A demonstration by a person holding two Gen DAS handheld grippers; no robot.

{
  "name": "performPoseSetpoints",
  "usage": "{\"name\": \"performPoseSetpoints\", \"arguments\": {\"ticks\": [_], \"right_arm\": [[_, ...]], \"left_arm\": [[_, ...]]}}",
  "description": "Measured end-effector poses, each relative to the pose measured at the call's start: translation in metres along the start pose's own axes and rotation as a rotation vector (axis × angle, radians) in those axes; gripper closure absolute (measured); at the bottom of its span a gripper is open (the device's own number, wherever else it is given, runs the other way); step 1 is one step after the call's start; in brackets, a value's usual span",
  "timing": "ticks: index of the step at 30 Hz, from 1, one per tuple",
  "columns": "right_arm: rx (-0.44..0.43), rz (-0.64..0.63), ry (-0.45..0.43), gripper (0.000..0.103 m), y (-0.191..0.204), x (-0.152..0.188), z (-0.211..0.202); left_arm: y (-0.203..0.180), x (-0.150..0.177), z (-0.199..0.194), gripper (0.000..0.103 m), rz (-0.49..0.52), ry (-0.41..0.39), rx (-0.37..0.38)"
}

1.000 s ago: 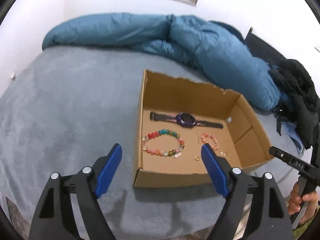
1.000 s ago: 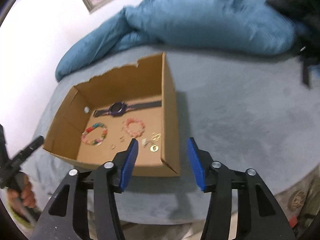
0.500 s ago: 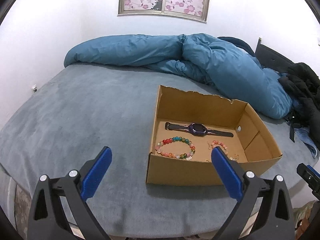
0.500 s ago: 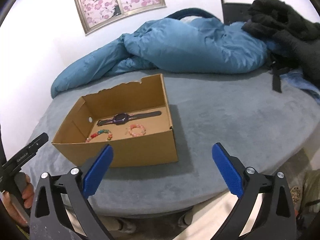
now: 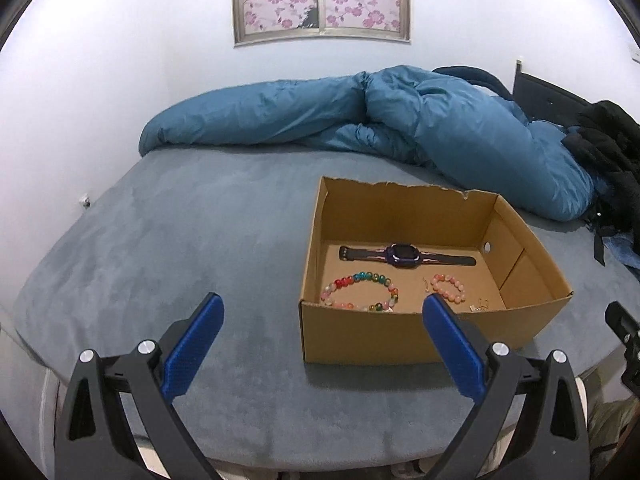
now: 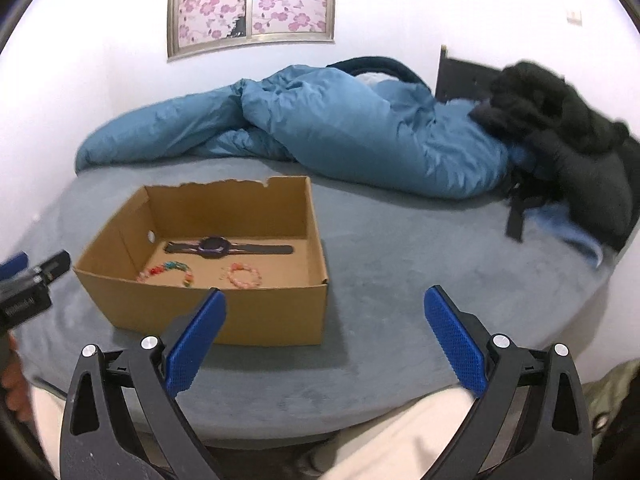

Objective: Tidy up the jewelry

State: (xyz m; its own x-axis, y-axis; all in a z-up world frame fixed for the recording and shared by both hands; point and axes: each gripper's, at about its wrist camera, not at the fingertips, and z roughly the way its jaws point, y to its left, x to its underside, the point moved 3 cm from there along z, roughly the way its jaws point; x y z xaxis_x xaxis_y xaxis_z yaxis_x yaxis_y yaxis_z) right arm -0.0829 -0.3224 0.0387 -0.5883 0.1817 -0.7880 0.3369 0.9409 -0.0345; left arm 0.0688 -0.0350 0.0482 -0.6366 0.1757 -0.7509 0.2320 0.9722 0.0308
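A grey-blue bed cover (image 5: 192,240) spans the near and middle area. A crumpled blue duvet (image 5: 400,120) lies along its far edge. Black clothing (image 6: 560,132) is piled at far right. A floral-patterned framed window (image 5: 322,0) occupies the white far wall (image 5: 100,80).

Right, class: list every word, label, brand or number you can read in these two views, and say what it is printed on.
No text can be read.
White lettering on the left gripper's black body, at the right wrist view's left edge: too blurred to read.
Cardboard box, watch: no print visible.
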Motion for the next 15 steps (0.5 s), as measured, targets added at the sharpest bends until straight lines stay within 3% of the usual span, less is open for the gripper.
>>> {"name": "performPoseSetpoints", "arguments": {"ticks": [8,15], "right_arm": [[0.031,-0.037,-0.027,0.008,0.003,0.001,-0.006],[-0.022,-0.044,-0.016,0.008,0.008,0.003,-0.006]], "left_arm": [[0.007,0.002,-0.003,0.005,-0.048,0.014,-0.010],[0.013,0.010,0.001,0.006,-0.082,0.047,-0.013]]}}
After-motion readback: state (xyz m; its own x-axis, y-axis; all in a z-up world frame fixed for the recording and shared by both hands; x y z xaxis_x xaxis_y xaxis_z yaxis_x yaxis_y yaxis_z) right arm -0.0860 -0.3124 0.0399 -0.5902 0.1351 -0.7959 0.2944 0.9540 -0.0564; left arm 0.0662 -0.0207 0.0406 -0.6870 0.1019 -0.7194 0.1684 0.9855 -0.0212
